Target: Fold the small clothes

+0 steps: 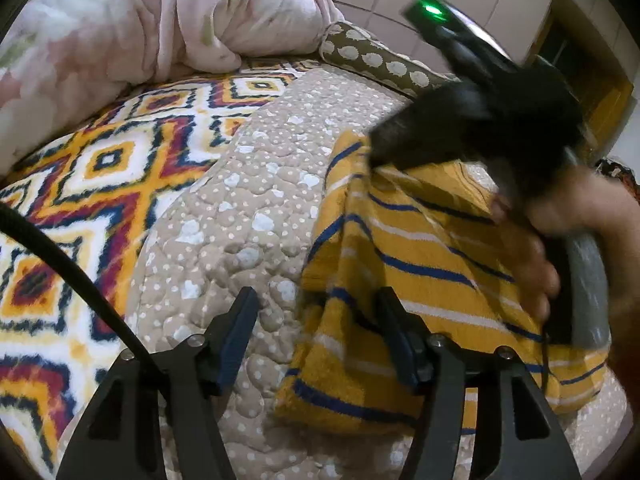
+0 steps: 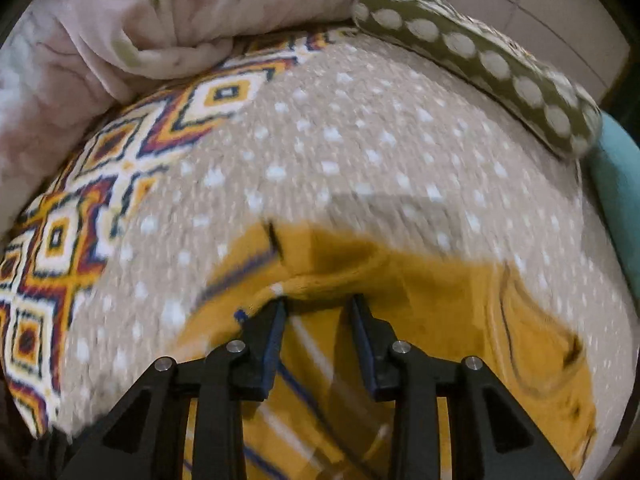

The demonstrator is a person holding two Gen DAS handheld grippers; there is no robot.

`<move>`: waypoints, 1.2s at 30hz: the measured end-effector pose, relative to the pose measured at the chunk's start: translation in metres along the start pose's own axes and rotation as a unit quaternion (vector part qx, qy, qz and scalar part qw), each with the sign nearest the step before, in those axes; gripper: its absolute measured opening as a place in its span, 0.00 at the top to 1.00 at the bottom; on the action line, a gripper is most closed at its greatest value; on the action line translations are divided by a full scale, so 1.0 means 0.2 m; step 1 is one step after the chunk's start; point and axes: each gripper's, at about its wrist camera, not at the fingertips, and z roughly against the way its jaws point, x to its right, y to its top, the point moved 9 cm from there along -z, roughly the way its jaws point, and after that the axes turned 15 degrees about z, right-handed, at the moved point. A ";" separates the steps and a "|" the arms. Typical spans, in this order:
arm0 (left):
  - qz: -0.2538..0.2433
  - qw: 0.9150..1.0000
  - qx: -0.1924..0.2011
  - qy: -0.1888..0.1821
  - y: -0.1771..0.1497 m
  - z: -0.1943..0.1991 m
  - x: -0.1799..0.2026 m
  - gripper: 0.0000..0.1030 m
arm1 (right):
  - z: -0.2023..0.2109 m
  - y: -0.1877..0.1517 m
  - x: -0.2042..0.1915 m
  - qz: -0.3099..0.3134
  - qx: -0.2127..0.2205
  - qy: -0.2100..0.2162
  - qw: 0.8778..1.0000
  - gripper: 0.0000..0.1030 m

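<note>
A mustard-yellow knitted garment with blue and white stripes (image 1: 408,248) lies bunched on the beige dotted quilt (image 1: 248,208) covering the bed. The left gripper (image 1: 316,300) hangs over its edge, fingers spread; the right gripper (image 2: 318,304) hovers above it, fingers apart, holding nothing.

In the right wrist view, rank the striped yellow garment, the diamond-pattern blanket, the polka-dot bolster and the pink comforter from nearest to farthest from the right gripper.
From the right gripper:
1. Striped yellow garment, right at the fingertips and beneath them.
2. Diamond-pattern blanket, off to the left.
3. Polka-dot bolster at the far right and pink comforter at the far left: both lie at the bed's far edge, too close to call.
</note>
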 end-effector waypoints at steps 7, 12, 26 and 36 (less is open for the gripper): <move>-0.010 1.000 0.002 0.006 -0.01 0.00 0.01 0.38 | -0.11 0.15 0.00 0.012 -0.017 -0.016 1.000 0.65; -0.006 1.000 -0.001 0.002 0.00 -0.01 0.01 0.37 | 0.06 0.22 0.05 0.007 0.001 -0.019 1.000 0.65; -0.046 0.995 0.082 -0.024 0.00 0.26 0.12 0.31 | 0.82 -0.88 0.48 -0.128 0.034 -0.043 0.990 0.54; -0.122 0.991 0.058 0.025 -0.21 0.13 0.24 0.30 | 0.72 -1.73 0.76 -0.349 0.038 -0.008 0.936 0.93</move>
